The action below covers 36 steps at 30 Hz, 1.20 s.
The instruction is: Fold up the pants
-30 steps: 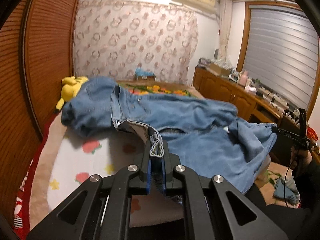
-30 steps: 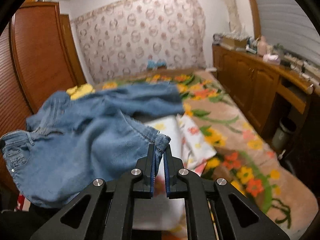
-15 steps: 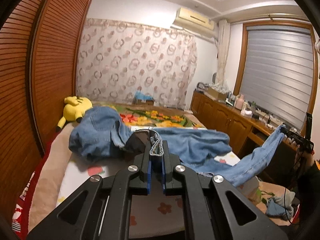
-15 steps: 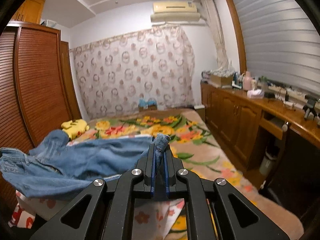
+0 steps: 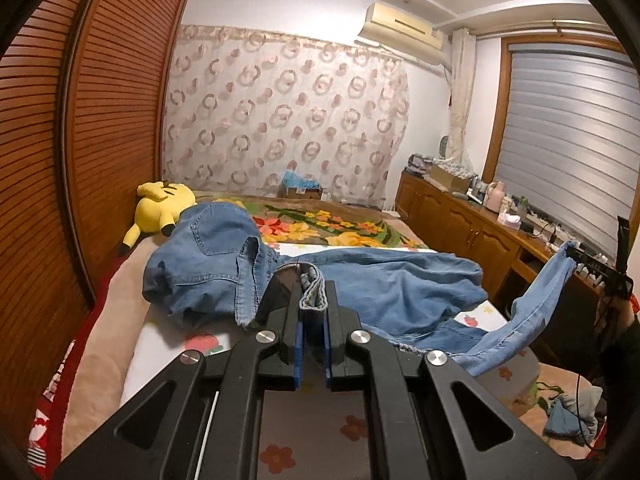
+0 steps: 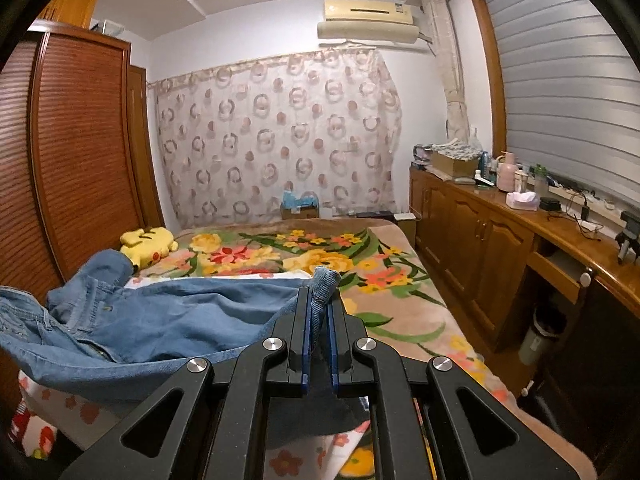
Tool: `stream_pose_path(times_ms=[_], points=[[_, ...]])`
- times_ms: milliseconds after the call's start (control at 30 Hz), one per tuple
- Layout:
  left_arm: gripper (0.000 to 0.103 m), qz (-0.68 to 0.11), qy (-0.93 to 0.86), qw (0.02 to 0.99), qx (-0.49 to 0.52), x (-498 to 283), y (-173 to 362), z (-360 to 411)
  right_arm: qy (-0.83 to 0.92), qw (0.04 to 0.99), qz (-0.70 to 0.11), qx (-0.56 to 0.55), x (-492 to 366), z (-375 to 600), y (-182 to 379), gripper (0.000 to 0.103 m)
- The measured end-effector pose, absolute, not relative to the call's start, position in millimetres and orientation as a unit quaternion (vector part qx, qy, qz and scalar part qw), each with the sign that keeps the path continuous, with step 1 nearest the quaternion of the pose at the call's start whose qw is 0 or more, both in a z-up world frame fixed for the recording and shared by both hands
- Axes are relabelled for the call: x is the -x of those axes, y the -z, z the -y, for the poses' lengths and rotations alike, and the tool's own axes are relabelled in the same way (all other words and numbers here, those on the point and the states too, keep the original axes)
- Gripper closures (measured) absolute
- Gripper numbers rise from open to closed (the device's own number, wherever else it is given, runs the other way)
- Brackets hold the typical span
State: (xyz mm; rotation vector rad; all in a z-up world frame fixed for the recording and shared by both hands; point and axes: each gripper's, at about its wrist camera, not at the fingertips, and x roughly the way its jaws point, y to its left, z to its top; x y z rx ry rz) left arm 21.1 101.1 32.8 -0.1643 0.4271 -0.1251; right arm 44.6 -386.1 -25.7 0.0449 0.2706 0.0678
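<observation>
A pair of blue denim pants (image 5: 384, 280) lies crumpled across the bed. My left gripper (image 5: 313, 300) is shut on a hem or band edge of the pants, held above the bed's near end. My right gripper (image 6: 319, 298) is shut on another edge of the pants (image 6: 160, 316); in the left wrist view it (image 5: 600, 270) shows at the far right, holding a strip of denim stretched up off the bed.
A yellow plush toy (image 5: 162, 206) lies at the bed's far left by the wooden wardrobe (image 5: 80, 120). A floral blanket (image 6: 320, 252) covers the bed. A wooden cabinet (image 6: 500, 240) with clutter runs along the right. Clothes (image 5: 572, 412) lie on the floor.
Both grippers have risen and drawn back, still shut on the pants. The denim has pulled out from a bunched heap into a longer, flatter spread between them.
</observation>
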Motion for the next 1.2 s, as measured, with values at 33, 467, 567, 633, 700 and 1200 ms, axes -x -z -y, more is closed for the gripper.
stream_pose_path(times_ms=[33, 467, 567, 633, 700, 1200], points=[[0.095, -0.215, 0.061, 0.971, 0.081, -28.3, -29.6, -101.0, -0.034, 0.99, -0.138, -0.019, -48.7, 385.5, 25.9, 0.096], [0.095, -0.251, 0.056, 0.964, 0.073, -96.6, -10.8, -93.7, -0.033, 0.983, -0.18, -0.016, -111.5, 379.2, 11.6, 0.096], [0.095, -0.25, 0.051, 0.964, 0.074, -108.7, -15.2, -94.5, -0.033, 0.983, -0.177, -0.014, -123.7, 379.2, -1.6, 0.096], [0.095, -0.247, 0.046, 0.965, 0.077, -118.0, -17.7, -95.8, -0.031, 0.984, -0.172, -0.011, -132.1, 377.9, -10.2, 0.096], [0.095, -0.244, 0.04, 0.966, 0.08, -127.8, -19.8, -97.2, -0.028, 0.986, -0.166, -0.009, -139.6, 377.9, -19.0, 0.096], [0.095, -0.28, 0.021, 0.957, 0.076, -216.8, -0.3, -103.2, -0.019, 0.977, -0.214, -0.001, -216.7, 372.2, -17.7, 0.096]])
